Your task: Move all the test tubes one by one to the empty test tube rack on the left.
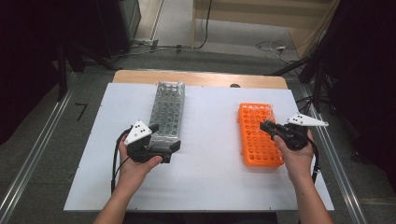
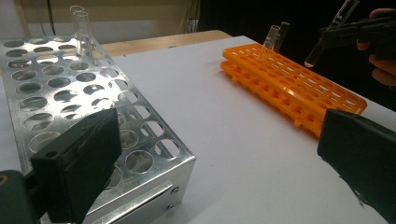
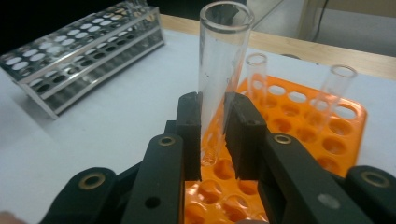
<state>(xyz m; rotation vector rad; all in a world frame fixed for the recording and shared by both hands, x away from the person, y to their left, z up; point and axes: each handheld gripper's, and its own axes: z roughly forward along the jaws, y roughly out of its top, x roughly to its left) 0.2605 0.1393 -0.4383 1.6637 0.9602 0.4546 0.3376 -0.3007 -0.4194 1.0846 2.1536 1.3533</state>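
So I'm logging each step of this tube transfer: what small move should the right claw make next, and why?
Probably carry the glass tube across toward the metal rack. The right claw is shut on the tube, whose rounded bottom hangs clear above the orange rack, so it looks already lifted out. Two tubes already stand at the metal rack's far end, and the left claw waits open at its near corner.

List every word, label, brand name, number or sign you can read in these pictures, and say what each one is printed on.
None: no readable text appears in any view.
Orange rack: plain, no lettering.
Metal rack: bare perforated metal, no label.
Glass tube in the right claw: clear, no markings visible.
Grey plates on the claws: only small dark dots, not characters.
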